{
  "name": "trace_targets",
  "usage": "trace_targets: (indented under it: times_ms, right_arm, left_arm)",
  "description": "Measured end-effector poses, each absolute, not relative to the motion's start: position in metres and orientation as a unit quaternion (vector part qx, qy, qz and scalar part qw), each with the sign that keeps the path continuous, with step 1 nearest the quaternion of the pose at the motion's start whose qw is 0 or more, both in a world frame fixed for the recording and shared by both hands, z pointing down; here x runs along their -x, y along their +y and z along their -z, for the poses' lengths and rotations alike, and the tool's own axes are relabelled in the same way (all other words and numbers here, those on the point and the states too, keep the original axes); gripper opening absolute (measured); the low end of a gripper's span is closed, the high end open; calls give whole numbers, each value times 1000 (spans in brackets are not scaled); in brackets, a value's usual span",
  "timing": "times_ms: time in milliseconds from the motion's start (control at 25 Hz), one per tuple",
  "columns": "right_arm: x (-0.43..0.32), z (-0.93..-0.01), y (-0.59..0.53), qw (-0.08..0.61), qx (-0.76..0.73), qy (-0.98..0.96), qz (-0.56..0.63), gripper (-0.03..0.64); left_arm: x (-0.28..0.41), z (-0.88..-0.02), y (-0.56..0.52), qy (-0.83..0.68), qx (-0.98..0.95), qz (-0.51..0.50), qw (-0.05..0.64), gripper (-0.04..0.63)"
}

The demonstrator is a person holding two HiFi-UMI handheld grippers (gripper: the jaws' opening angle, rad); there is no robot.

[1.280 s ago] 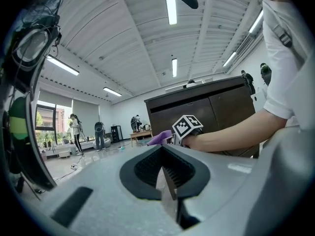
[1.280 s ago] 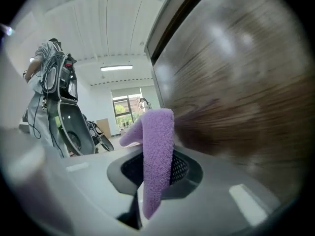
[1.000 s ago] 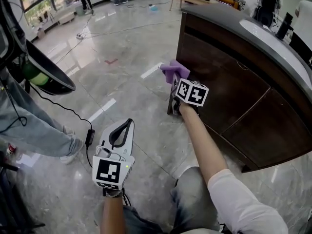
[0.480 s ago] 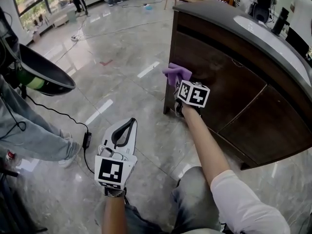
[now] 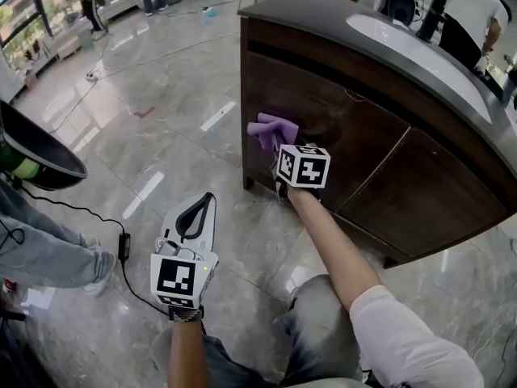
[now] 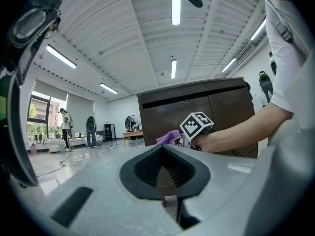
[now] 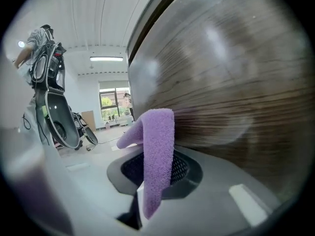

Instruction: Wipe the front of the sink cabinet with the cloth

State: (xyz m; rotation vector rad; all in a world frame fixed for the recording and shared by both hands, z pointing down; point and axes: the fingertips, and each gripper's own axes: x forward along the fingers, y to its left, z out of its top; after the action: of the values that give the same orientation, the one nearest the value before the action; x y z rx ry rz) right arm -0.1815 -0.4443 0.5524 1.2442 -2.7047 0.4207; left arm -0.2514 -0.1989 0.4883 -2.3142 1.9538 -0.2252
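Floor: pale grey polished stone floor (image 5: 161, 120); the person crouches on it in front of the unit; it plays no part in the wipe

Cabinet: dark brown wooden sink cabinet (image 5: 363, 136) under a grey counter; two door panels face the person; the wood grain fills the right gripper view (image 7: 221, 82)

Left gripper: grey left gripper (image 5: 206, 204) held low over the floor, well apart from the cabinet; jaws closed together with nothing between them (image 6: 165, 168); idle

Right gripper: right gripper (image 5: 279, 148) with its marker cube, reached out to the left door panel near the cabinet's left corner; jaws clenched on the cloth (image 7: 152, 181)

Cloth: small purple terry cloth (image 5: 271, 130) pinched by its lower end; its free fold (image 7: 157, 132) stands above the jaws and looks to be touching the wood

Step in hand: wiping the left door, probably early, since the right door lies beyond the present reach

Doing it well: keep the clench firm so the cloth cannot slip; lean the fold flat on the panel; run overlapping strokes along the grain; keep the hard jaws off the wood
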Motion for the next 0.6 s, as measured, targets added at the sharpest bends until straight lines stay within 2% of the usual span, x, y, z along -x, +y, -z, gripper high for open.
trace_targets:
  times_ms: [240, 600]
  right_arm:
    - [147, -557, -434, 84, -427, -892, -120, 46]
    - [103, -553, -420, 129, -449, -883, -43, 46]
  left_arm:
    - [220, -481, -219, 613, 781, 91, 75, 3]
    - [207, -500, -246, 606, 787, 116, 16, -4]
